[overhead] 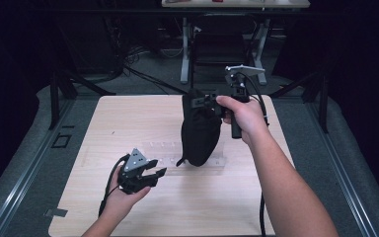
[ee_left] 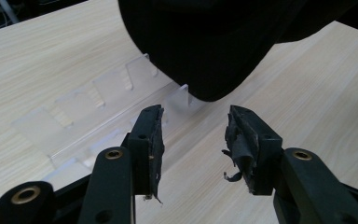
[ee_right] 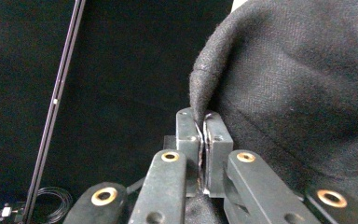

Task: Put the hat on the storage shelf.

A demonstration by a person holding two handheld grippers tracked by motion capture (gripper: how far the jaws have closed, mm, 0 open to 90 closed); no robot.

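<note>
A black fabric cap or bag [overhead: 200, 131] hangs over the middle of the table, its lower end just above a clear plastic rack [overhead: 168, 150]. My right gripper [overhead: 208, 100] holds it by the top edge, jaws shut on a fold of the black cloth [ee_right: 261, 84]. In the right gripper view the gripper [ee_right: 202, 122] pinches the hem tight. My left gripper [overhead: 153, 173] rests low at the front left, open and empty, pointing toward the hanging cloth. In the left gripper view its jaws [ee_left: 193, 135] stand apart just short of the cloth's rounded bottom [ee_left: 205, 51] and the clear rack [ee_left: 98, 112].
The light wooden table [overhead: 103, 123] sits on grey floor with rails at both sides. A dark chair [overhead: 217, 49] and a white desk's legs [overhead: 184, 49] stand beyond the far edge. Cables trail from both grippers.
</note>
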